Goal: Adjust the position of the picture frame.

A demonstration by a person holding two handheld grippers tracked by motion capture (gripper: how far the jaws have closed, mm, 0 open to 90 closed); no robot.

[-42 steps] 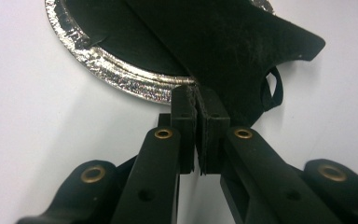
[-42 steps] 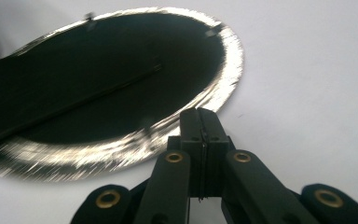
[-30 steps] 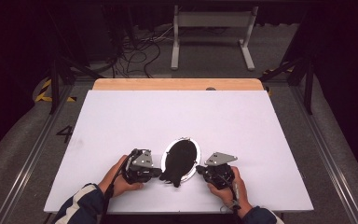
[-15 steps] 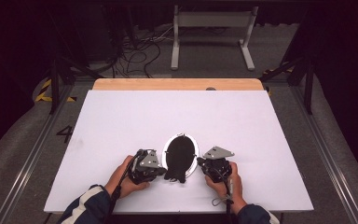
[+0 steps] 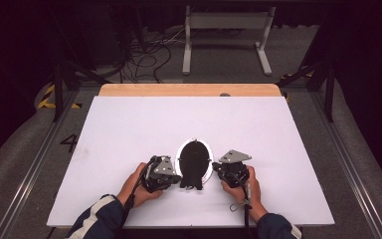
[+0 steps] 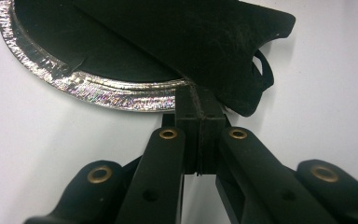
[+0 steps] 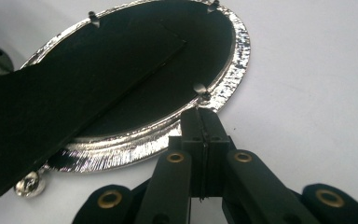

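An oval picture frame lies face down on the white worktop, near the edge closest to you, its silver rim showing around a black back panel. The black stand flap lies across the back and juts past the rim at the near end (small loop of cord beside it in the left gripper view).

Your left gripper sits just left of the frame, jaws pressed together with nothing between them; the tips touch the rim where the flap crosses it. Your right gripper sits just right of the frame, jaws also together, tips right at the rim beside a small metal clip. Whether those tips actually touch the rim, can't tell. Both your hands rest low on the worktop.
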